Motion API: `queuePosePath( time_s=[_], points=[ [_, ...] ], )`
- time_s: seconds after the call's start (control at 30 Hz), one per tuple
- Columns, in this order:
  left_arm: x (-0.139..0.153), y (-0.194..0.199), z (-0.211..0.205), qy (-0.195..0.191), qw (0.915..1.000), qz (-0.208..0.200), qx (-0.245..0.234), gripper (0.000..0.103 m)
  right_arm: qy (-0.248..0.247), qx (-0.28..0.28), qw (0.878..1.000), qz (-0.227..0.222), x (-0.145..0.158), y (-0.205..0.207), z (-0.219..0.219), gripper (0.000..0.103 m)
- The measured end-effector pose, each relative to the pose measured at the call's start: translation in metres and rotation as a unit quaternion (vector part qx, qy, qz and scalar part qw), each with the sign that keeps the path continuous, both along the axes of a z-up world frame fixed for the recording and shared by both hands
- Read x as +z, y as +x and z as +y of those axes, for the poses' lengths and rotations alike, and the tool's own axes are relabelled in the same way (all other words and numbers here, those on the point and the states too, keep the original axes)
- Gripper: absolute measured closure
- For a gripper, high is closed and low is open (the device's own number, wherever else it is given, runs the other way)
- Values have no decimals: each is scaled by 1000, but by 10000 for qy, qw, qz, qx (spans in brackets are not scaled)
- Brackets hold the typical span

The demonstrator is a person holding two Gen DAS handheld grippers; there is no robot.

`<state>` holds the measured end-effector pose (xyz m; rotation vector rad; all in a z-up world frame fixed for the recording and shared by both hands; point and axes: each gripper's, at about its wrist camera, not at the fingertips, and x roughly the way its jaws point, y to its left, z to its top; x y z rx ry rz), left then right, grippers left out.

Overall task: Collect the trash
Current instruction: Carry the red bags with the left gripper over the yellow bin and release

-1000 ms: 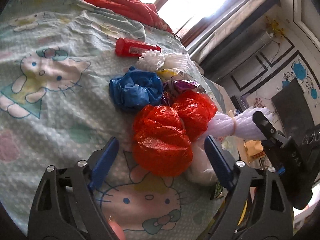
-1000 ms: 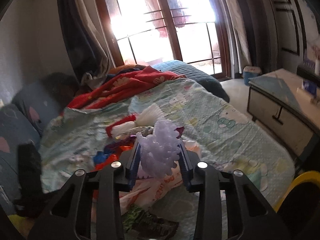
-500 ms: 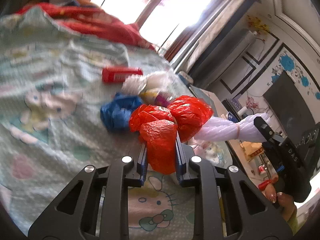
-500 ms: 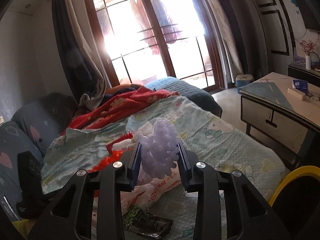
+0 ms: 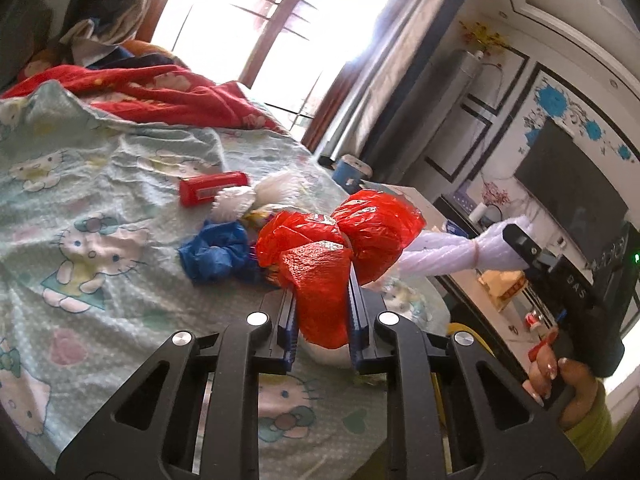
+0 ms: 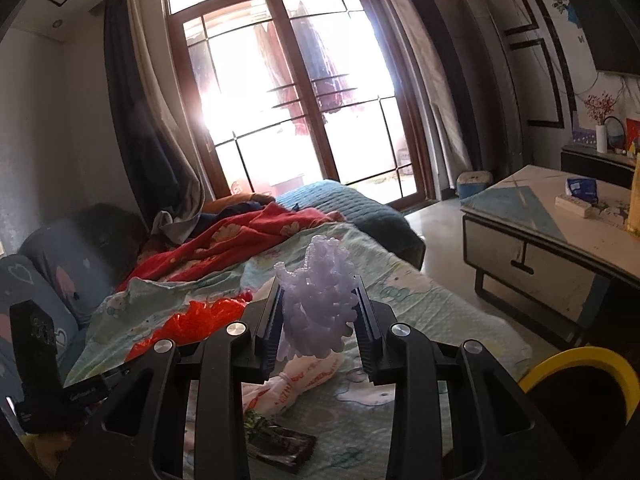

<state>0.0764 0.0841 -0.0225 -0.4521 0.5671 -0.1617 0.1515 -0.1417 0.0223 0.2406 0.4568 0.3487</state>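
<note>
My left gripper is shut on a crumpled red plastic bag, lifted above the cartoon-print bed sheet. The bag's puffed lobes bulge past the fingertips. My right gripper is shut on a pale lilac foam net; in the left wrist view that same net sticks out from the right gripper's black body, held by a hand. Left on the sheet lie a blue bag, a red tube and a white foam net.
Below the right gripper lie a white printed bag and a dark green wrapper. A yellow-rimmed bin stands at the bed's right. A red blanket is heaped further back. A low cabinet sits to the right.
The left gripper closed from wide open onto the red bag and lifted it off the sheet. The right gripper rose and swung with the lilac net held throughout.
</note>
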Motion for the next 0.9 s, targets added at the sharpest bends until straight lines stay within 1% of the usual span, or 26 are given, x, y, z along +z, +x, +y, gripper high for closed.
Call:
queuePosePath(
  time_s=[0.23, 0.5, 0.77, 0.9],
  points=[
    [9, -3, -26, 198, 9993, -116, -282, 89, -59, -222, 9996, -140, 12, -9, -29, 72],
    [18, -8, -56, 345, 9979, -240, -499, 89, -93, -497, 9986, -181, 20, -22, -65, 72],
    [24, -15, -85, 508, 9959, -317, -672, 89, -55, -905, 9958, -138, 20, -39, -103, 72],
    [21, -18, -101, 615, 9946, -264, -795, 89, -45, -1146, 9933, -127, 17, -52, -128, 72]
  ],
)
